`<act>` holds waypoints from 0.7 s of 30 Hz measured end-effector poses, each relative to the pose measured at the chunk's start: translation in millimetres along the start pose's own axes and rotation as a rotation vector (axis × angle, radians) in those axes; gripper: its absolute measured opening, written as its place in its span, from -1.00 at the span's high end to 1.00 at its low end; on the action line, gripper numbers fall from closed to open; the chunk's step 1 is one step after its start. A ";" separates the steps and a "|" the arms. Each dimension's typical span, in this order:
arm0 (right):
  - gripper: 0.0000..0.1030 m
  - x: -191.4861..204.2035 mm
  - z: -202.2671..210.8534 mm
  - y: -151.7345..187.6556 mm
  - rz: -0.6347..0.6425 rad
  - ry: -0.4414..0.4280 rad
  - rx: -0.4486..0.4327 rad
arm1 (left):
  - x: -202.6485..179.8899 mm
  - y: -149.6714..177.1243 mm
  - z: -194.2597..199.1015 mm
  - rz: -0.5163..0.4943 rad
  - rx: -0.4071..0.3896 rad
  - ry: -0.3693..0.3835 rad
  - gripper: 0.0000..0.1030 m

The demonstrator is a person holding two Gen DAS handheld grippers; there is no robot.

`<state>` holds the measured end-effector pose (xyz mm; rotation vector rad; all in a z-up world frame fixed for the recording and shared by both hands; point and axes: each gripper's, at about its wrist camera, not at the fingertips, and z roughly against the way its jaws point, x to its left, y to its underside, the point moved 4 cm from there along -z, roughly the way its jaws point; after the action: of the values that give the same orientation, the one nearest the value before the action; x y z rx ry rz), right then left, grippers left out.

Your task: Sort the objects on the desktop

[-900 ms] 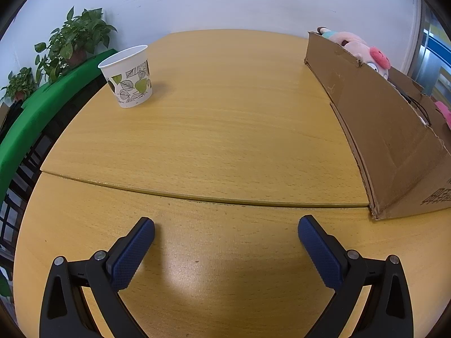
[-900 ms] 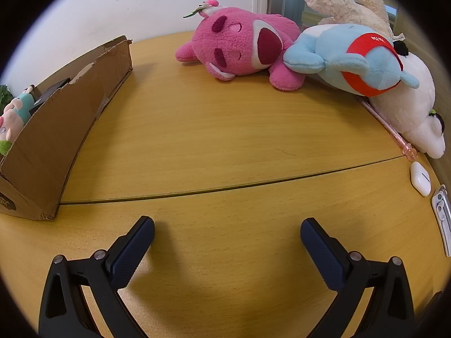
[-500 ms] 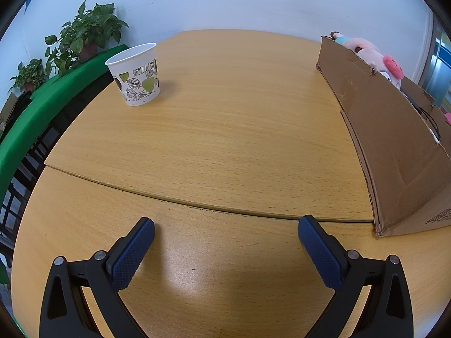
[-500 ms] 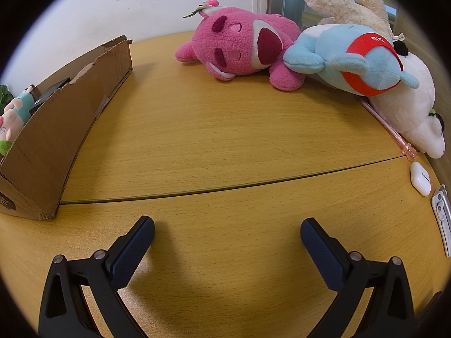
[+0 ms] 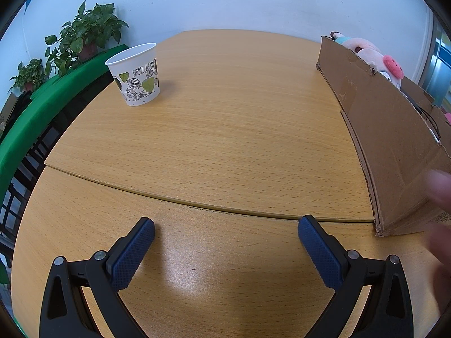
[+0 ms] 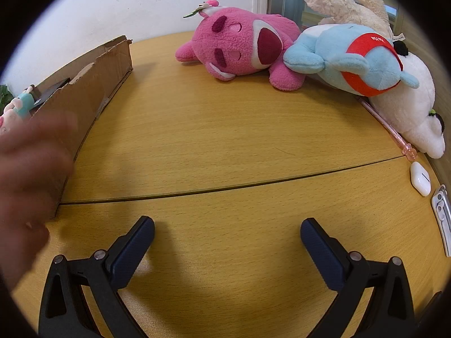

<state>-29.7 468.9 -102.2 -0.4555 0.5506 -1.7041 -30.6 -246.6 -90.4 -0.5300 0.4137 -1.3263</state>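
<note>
Left wrist view, left tongs (image 5: 225, 229) apart, right tongs (image 6: 227, 229) apart (both empty), blurred hand (image 6: 28, 174) intruding.

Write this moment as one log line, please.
left gripper: open, empty | right gripper: open, empty | blurred bare hand beside brown cardboard box | nothing grasped

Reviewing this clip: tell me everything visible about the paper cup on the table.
The paper cup appears only in the left wrist view. It is white, printed with outlined and green leaves, and tapers from a wide rolled rim to a narrower base. It stands upright and open-topped on the wooden table, at the far left near the edge, in front of the green ledge with potted plants. Its inside is not visible. Nothing touches it but the table; the open left gripper is well short of it.
</note>
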 end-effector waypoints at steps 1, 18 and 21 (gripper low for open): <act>-1.00 -0.2 -0.1 0.2 0.000 0.000 0.000 | 0.1 0.0 -0.1 0.000 0.000 0.000 -1.00; -1.00 -0.1 -1.0 -0.3 -0.001 0.003 0.000 | 0.7 -0.5 0.0 0.000 0.000 0.000 -1.00; -1.00 0.2 -1.4 -1.0 -0.001 0.003 0.000 | 0.7 -0.5 0.0 0.000 0.000 0.000 -1.00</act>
<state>-31.3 469.0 -102.8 -0.4529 0.5526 -1.7064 -30.8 -247.4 -90.1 -0.5299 0.4141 -1.3262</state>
